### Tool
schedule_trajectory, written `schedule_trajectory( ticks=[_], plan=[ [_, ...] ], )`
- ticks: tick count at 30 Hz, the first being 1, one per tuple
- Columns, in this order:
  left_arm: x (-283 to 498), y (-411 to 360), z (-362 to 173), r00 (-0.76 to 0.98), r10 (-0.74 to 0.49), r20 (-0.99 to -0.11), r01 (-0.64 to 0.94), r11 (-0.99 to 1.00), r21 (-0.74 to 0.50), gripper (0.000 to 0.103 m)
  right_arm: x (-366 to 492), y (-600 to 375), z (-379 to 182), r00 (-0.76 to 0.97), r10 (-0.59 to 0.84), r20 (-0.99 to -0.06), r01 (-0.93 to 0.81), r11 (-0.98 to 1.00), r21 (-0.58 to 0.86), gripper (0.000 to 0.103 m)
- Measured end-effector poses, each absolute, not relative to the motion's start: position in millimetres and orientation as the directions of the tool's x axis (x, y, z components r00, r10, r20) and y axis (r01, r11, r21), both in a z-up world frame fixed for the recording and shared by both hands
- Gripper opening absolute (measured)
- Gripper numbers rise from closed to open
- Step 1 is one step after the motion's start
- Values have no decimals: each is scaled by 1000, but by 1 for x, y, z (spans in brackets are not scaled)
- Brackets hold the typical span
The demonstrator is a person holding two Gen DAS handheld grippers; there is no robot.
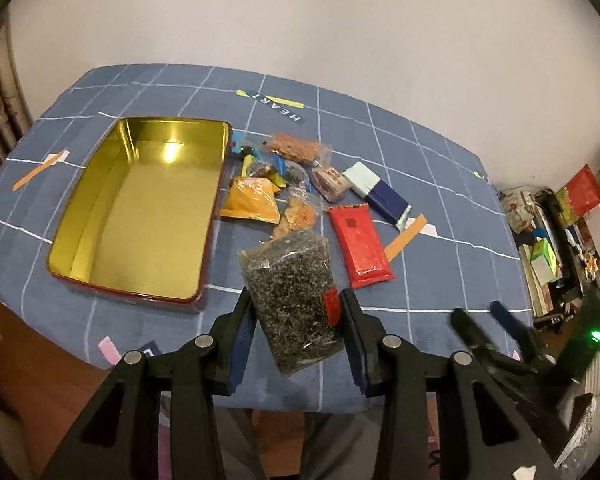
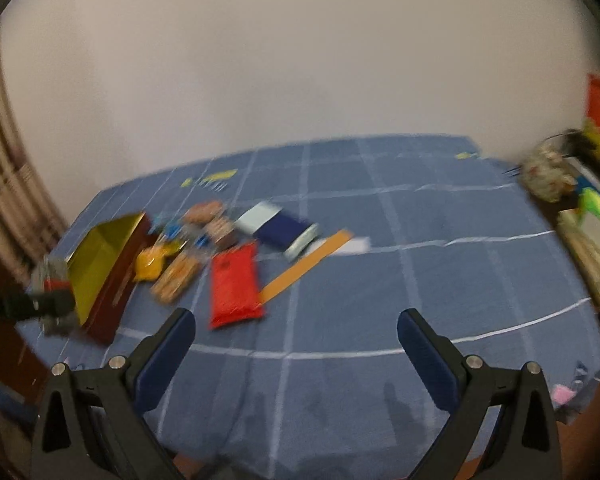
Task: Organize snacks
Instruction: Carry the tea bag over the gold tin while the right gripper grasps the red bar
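Left wrist view angled steeply down, close over the table [image 1: 440, 184], right wrist view lower, blurred, both sharing the tin [image 1: 140, 208].

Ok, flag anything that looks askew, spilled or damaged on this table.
Nothing spilled or torn. The snacks lie in a loose heap beside the empty gold tin, some overlapping. The left gripper holds a clear bag of dark bits at a tilt.

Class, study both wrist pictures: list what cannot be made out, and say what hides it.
- Left wrist view: print on the red packet is too small to read.
- Left wrist view: the seed bag covers part of the snack pile.
- Right wrist view: motion blur smears the snacks; the tin shows only partly.
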State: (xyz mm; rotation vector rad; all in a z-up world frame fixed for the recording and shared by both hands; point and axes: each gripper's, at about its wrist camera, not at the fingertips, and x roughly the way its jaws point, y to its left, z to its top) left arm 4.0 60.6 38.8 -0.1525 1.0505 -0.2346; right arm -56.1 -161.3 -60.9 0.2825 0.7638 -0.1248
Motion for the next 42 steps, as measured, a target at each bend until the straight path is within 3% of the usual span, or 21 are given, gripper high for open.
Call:
schedule_trajectory(
  ticks=[10,19,21,22,23,26,42],
  plan=[
    [-5,74,43,486,-237,-841,82,971,-226,37,28,-130,-88,595,75,-800,78,986,150,103],
    [-1,94,48,494,-233,-838,54,970,-238,38,73,-109,-126,497,5,-867,52,998,36,103],
    [-1,98,48,494,-235,-837,49,969,-244,38,77,-109,-134,474,-14,-880,61,998,17,93],
    [-1,100,48,493,-233,-838,44,969,-244,38,79,-110,-138,453,-5,-892,64,998,27,72],
    [0,101,47,493,-231,-839,40,969,-243,38,77,-109,-138,463,-15,-886,58,998,14,61],
    [2,107,46,489,-227,-842,27,969,-246,38,75,-112,-137,465,0,-885,48,998,26,50],
    [29,146,46,504,-140,-852,-41,982,-186,38,19,-119,-81,576,216,-788,51,953,299,47]
  ],
)
